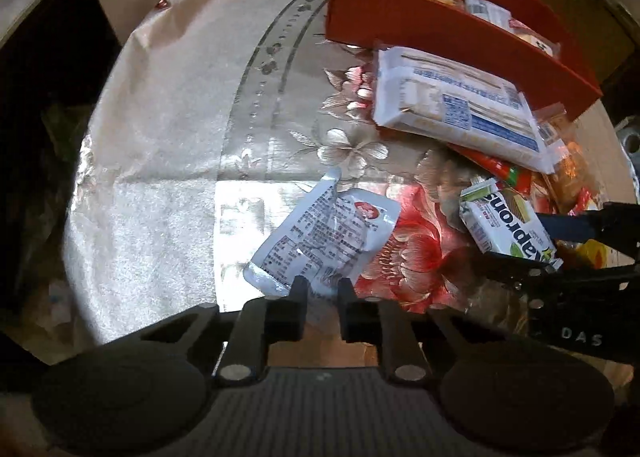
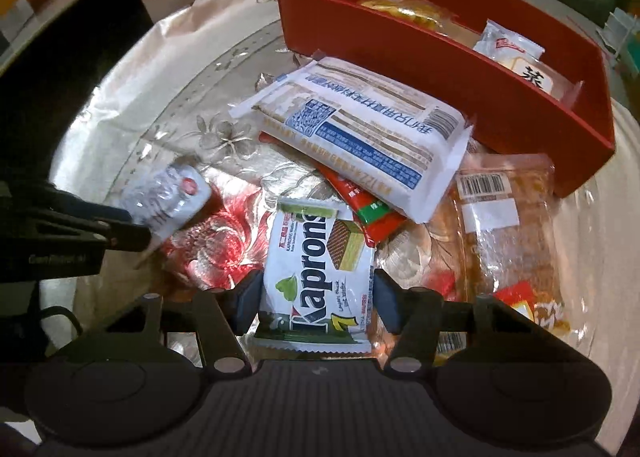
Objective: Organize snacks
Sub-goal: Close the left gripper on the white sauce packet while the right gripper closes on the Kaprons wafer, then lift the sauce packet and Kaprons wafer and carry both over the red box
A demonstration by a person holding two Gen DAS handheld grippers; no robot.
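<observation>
Red cardboard makes up the box [image 2: 460, 69] the snacks are meant for; it sits at about one o'clock in the right wrist view and already holds a few wrapped cakes [image 2: 516, 53]. The rest of the pile lies loose on the flowered tablecloth [image 1: 160, 137] in front of it.

The right claw [image 2: 316, 297] is clenched around the white wafer pack [image 2: 316, 265], one pad on each long side, at six o'clock in its own view. The left claw [image 1: 323, 289] is closed on a bottom edge of the silver pouch [image 1: 324, 233], which slants up toward twelve o'clock from its tips. In the right wrist view that same pouch shows at nine o'clock, pinched at the end of the dark fingers.

The risks, as I judge them:
- The pouch is held by a thin, slick edge only. A quick swing toward the box could let it slide out of the pads.
- The wafer pack's far end rests against the small red packet [image 2: 372, 213] and sits close to the big white biscuit pack [image 2: 360, 137]. Lifting it at a slant may drag those along or tip the stack.
- The two claws work close together, and both loads head for the same box. Crossing paths could knock one pack loose.
- The clear bag of pastry [image 2: 504, 217] lies against the box wall and may catch a low pass.
</observation>
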